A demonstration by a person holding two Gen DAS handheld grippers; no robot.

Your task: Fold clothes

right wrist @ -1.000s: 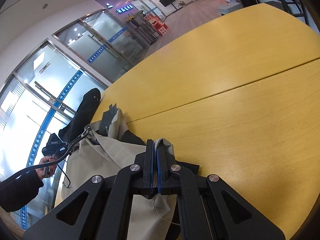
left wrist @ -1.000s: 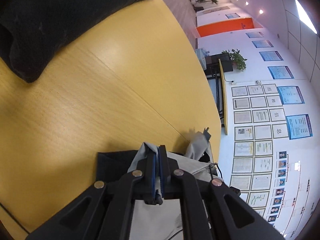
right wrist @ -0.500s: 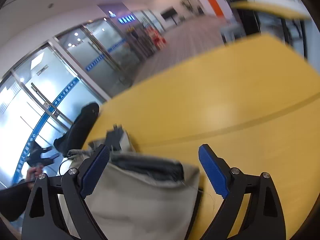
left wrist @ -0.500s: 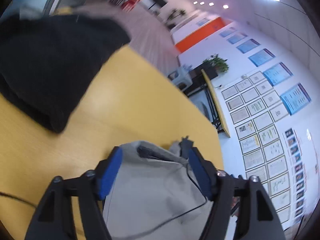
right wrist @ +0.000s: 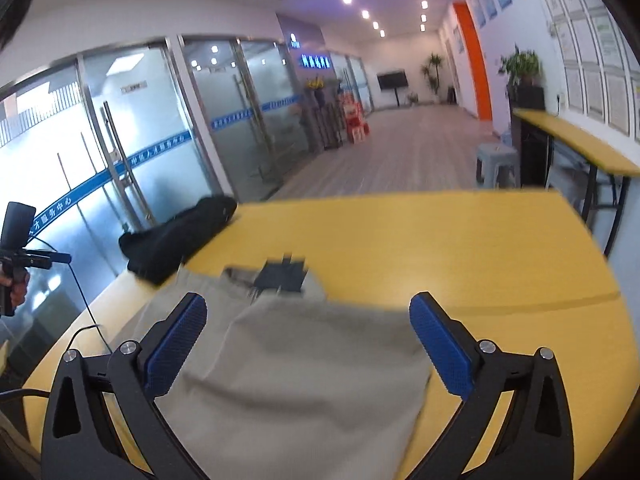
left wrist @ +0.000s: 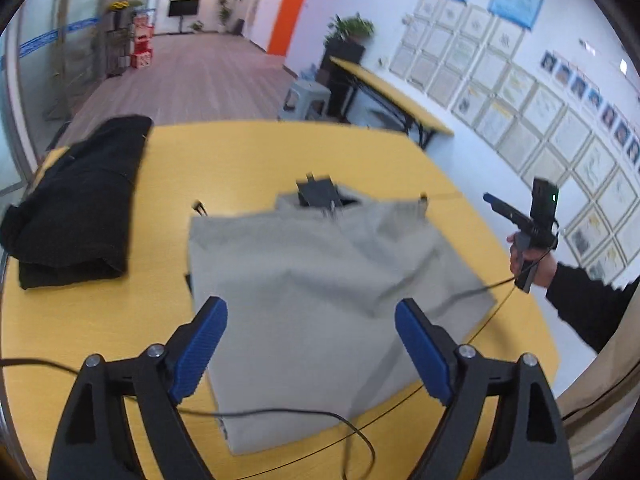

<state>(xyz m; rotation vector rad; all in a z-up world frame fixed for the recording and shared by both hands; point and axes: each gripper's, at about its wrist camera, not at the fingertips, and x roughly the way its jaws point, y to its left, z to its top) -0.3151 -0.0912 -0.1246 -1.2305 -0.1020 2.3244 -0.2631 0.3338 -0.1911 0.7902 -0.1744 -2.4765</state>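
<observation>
Blue-padded hand-held grippers [left wrist: 310, 344] [right wrist: 308, 344] spread above garment [left wrist: 320, 280]

Left wrist view: raised above the yellow table [left wrist: 100, 320], tilted down over the grey garment [left wrist: 320, 280], facing the far corridor and poster wall, right gripper [left wrist: 516, 216] at its right edge. Right wrist view: lower, nearer the grey garment [right wrist: 300, 380], facing the glass doors. Both share the garment, the black clothing [left wrist: 76, 208] [right wrist: 176, 236] and the table.
</observation>
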